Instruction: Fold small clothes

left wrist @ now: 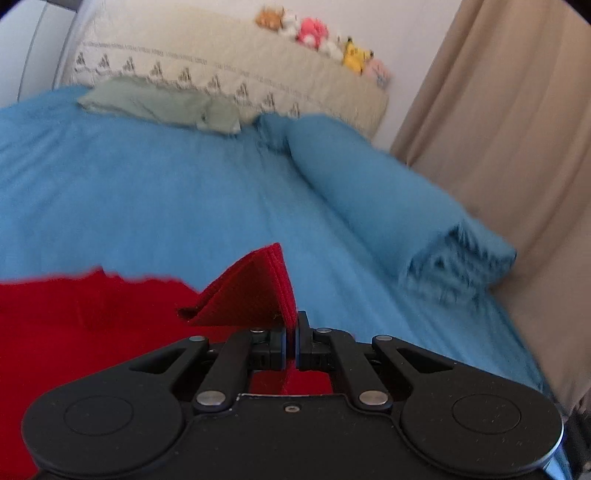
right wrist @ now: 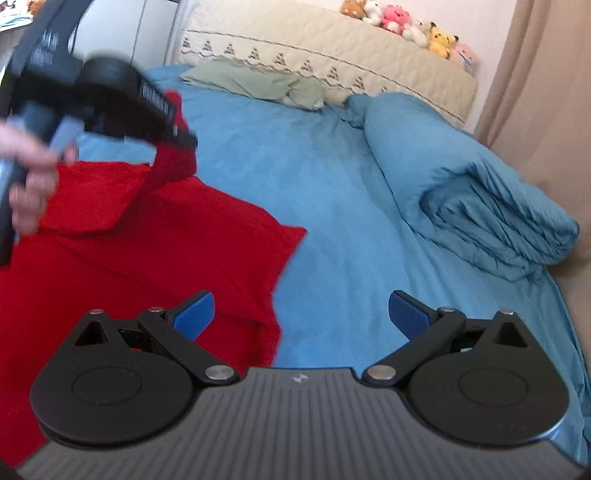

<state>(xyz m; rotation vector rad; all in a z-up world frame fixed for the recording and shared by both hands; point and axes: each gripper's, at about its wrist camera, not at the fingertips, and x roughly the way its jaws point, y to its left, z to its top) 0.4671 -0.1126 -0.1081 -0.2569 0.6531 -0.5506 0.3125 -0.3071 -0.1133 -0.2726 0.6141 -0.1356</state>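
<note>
A red knit garment [right wrist: 122, 251] lies on the blue bed sheet [right wrist: 332, 206] at the left. My left gripper [left wrist: 291, 325] is shut on the garment's ribbed cuff or hem [left wrist: 258, 291] and holds it lifted above the rest of the red cloth [left wrist: 74, 332]. In the right wrist view the left gripper [right wrist: 184, 138] shows at the upper left, blurred, with the red strip hanging from it. My right gripper [right wrist: 301, 314] is open and empty, above the garment's right edge and the sheet.
A folded blue duvet [right wrist: 480, 184] lies along the right side of the bed. A green pillow [right wrist: 258, 83] and a cream headboard [right wrist: 332, 48] with plush toys [right wrist: 399, 20] are at the far end. A beige curtain [left wrist: 517, 147] hangs at the right.
</note>
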